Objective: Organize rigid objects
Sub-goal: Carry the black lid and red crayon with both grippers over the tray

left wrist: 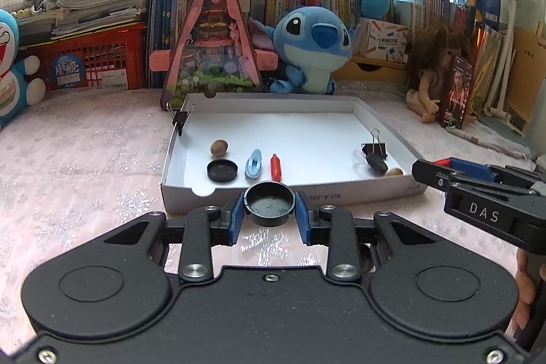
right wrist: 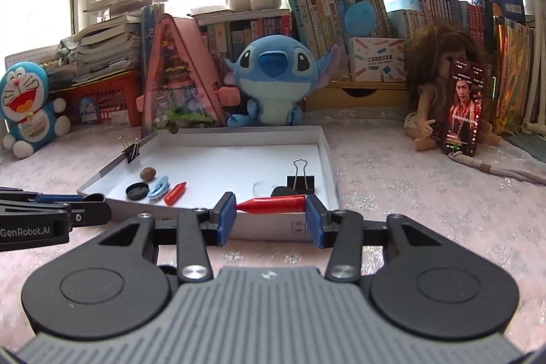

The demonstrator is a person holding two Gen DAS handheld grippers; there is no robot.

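My left gripper point(left wrist: 269, 205) is shut on a black round cap point(left wrist: 269, 203), held just before the near wall of a shallow white box point(left wrist: 375, 185). My right gripper point(right wrist: 271, 208) is shut on a red crayon-like stick point(right wrist: 273, 204), held sideways over the box's near edge point(right wrist: 266, 227). Inside the box lie a nut point(left wrist: 218, 147), a second black cap point(left wrist: 222, 170), a blue clip point(left wrist: 254, 162), a red stick point(left wrist: 275, 166), a black binder clip point(left wrist: 374, 148) and a dark oval piece point(left wrist: 376, 163). Another binder clip point(left wrist: 180, 118) grips the left wall.
The box stands on a pink lace tablecloth point(left wrist: 85, 152). Behind it are a Stitch plush point(left wrist: 312, 46), a pink triangular toy house point(left wrist: 213, 40), a doll point(right wrist: 440, 81) with a phone point(right wrist: 464, 108), red baskets and rows of books.
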